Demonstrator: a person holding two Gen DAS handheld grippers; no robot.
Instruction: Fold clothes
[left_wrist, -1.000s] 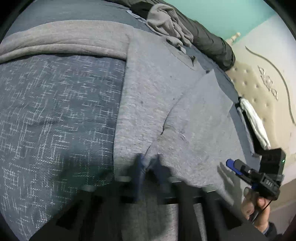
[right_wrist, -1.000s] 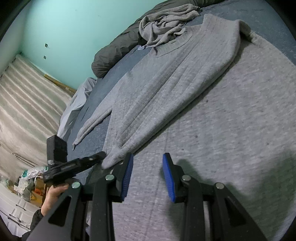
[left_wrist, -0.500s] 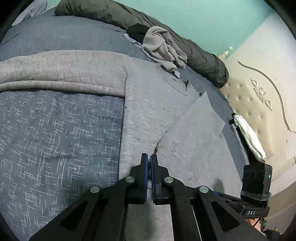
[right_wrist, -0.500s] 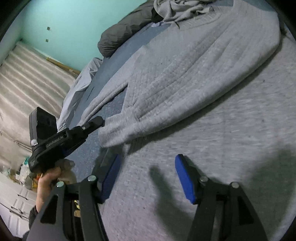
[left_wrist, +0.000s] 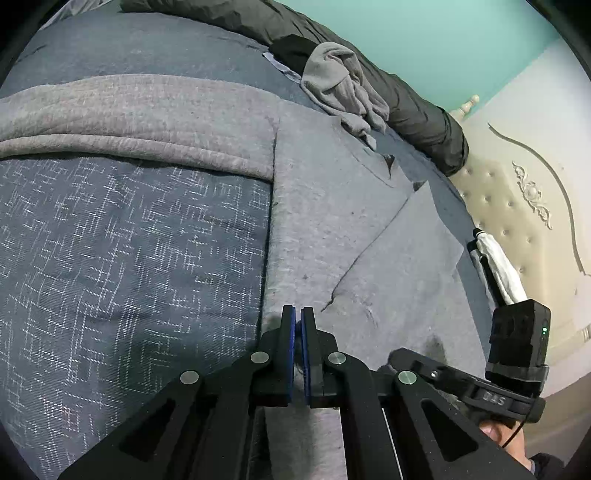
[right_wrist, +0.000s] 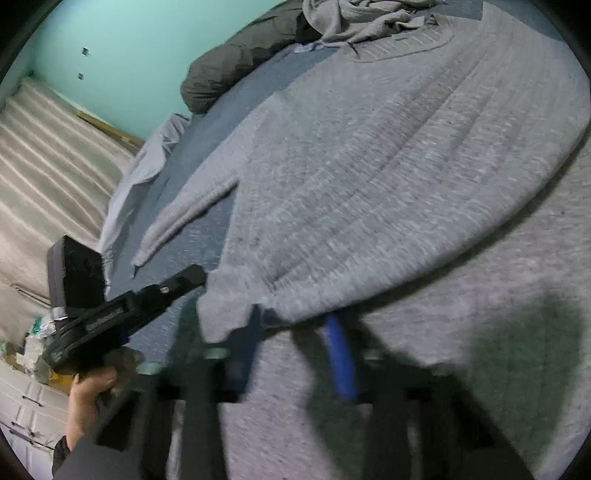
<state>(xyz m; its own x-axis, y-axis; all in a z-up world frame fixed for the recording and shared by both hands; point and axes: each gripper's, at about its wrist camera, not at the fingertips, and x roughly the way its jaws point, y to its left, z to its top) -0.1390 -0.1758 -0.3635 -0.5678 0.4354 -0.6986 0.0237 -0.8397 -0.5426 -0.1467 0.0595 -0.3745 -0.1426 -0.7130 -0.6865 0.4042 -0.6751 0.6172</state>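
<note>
A grey ribbed sweater (left_wrist: 332, 221) lies flat on the bed, its sleeve (left_wrist: 129, 110) stretched out to the left. My left gripper (left_wrist: 297, 321) is shut on the hem at the sweater's near left corner, with a sliver of cloth between the blue pads. From the right wrist, the sweater (right_wrist: 388, 177) fills the view and the left gripper (right_wrist: 195, 275) sits at that corner. My right gripper (right_wrist: 295, 332) is blurred and its jaws are closing, with the hem edge between the pads and a gap still showing. A smoother grey layer (right_wrist: 461, 369) lies under it. The right gripper (left_wrist: 397, 352) is close beside the left one.
A blue patterned bedcover (left_wrist: 129, 258) lies under the clothes. Beyond the collar are a crumpled grey garment (left_wrist: 340, 85) and a dark rolled duvet (left_wrist: 406, 103). A cream tufted headboard (left_wrist: 517, 206) stands on the right. The bed's edge and a pale sheet (right_wrist: 147, 173) are at the left.
The left gripper closed on the hem and drew back a little. The right gripper slid left along the hem towards the left gripper. Its jaws spread wide, then narrowed.
</note>
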